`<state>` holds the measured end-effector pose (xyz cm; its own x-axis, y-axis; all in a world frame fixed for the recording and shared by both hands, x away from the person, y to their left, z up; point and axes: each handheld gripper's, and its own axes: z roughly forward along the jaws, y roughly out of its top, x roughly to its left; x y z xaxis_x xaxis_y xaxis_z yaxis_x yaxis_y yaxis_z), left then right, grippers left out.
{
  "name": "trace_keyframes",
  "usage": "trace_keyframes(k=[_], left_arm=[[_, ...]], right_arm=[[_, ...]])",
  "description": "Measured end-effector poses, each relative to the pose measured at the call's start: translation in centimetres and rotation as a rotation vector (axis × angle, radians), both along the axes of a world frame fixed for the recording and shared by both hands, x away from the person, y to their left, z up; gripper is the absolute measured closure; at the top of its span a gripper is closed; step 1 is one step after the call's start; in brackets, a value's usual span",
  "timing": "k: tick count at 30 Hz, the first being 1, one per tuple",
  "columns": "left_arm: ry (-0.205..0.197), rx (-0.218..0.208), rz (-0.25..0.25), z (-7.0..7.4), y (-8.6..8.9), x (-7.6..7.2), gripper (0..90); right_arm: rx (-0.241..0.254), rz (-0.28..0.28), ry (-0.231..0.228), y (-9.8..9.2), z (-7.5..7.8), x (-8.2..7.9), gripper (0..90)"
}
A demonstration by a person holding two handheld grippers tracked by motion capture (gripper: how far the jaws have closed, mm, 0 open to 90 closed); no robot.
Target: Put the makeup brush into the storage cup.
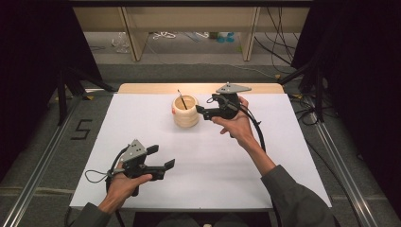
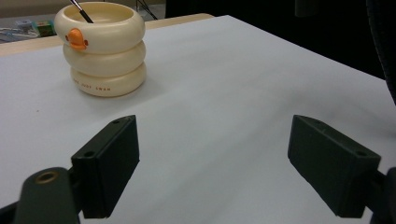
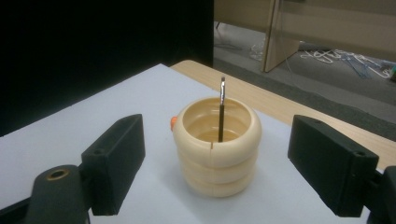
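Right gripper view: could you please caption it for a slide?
Open right hand-held gripper faces a cream ringed cup holding a thin dark stick.

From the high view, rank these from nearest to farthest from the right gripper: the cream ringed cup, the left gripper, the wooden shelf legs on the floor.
1. Cream ringed cup, just left of the right gripper.
2. Left gripper, near table edge.
3. Wooden shelf legs, beyond the table.
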<state>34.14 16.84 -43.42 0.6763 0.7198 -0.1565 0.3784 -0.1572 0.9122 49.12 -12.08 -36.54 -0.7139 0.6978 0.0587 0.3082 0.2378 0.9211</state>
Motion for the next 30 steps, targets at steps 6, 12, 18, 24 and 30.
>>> trace_keyframes(k=[6,12,18,24,30], left_arm=[[0.034,-0.033,0.000,-0.1,-0.2,-0.2,16.0],[0.011,-0.010,-0.006,0.0,-0.1,-0.1,16.0],[0.022,-0.026,-0.005,0.0,-0.2,-0.2,16.0],[0.056,-0.063,-0.019,0.0,-0.5,-0.4,16.0],[0.003,-0.063,0.030,0.0,-0.5,-0.1,16.0]], right_arm=[[0.007,0.003,0.000,-0.4,-0.1,-1.0,19.8],[-0.001,-0.004,-0.029,-1.0,-0.5,-2.1,18.9],[-0.005,0.000,-0.022,-1.3,-0.6,-2.8,18.9],[0.000,0.003,-0.004,-1.6,-1.0,-3.5,18.8],[0.022,0.006,0.017,-2.2,-1.5,-4.3,16.9]])
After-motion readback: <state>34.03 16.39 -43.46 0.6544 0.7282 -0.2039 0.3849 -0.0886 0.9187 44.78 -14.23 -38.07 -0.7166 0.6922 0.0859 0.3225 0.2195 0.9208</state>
